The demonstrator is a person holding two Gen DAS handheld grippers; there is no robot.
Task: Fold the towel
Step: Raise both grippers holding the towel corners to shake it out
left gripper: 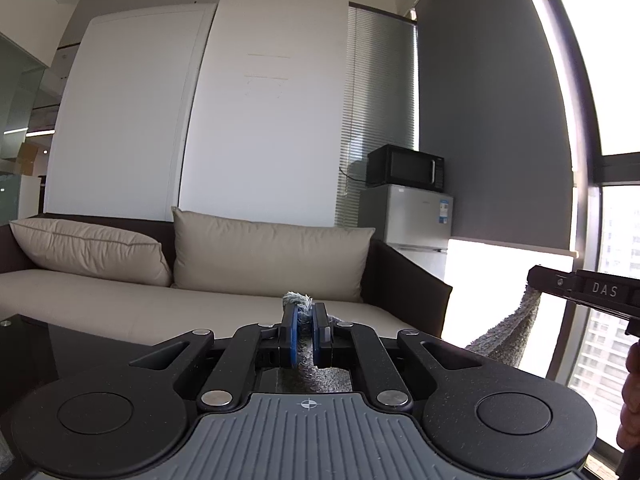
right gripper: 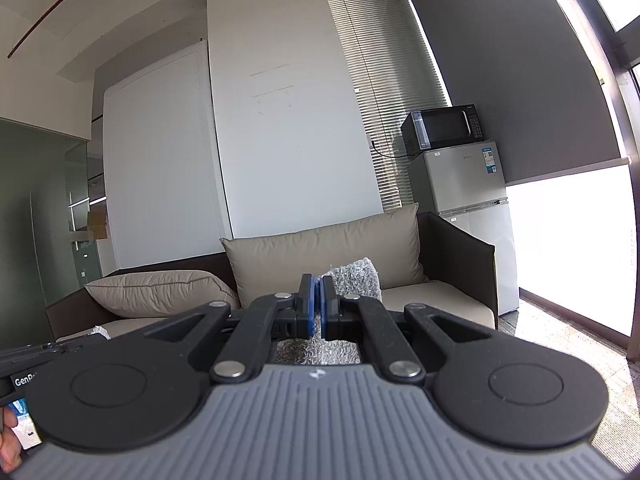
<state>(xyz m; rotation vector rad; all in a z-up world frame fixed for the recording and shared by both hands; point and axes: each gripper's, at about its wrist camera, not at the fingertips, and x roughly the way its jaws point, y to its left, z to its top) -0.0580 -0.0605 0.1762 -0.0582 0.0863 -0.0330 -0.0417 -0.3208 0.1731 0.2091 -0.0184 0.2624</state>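
Observation:
My left gripper (left gripper: 306,314) is shut on a corner of the grey towel (left gripper: 297,301), and a tuft sticks up past the blue pads. The towel hangs below the jaws. My right gripper (right gripper: 319,306) is shut on another corner of the same grey towel (right gripper: 358,280), which bunches beside the right finger. In the left wrist view the right gripper (left gripper: 538,280) shows at the far right, level with mine, and the towel's edge (left gripper: 508,332) sags between the two. Both grippers are held up in the air, facing the sofa.
A beige sofa (left gripper: 168,304) with two cushions (left gripper: 268,256) stands ahead. A dark glossy table (left gripper: 60,344) lies below at the left. A small fridge (right gripper: 468,200) with a microwave (right gripper: 440,126) on top stands at the right, by bright windows (left gripper: 616,240).

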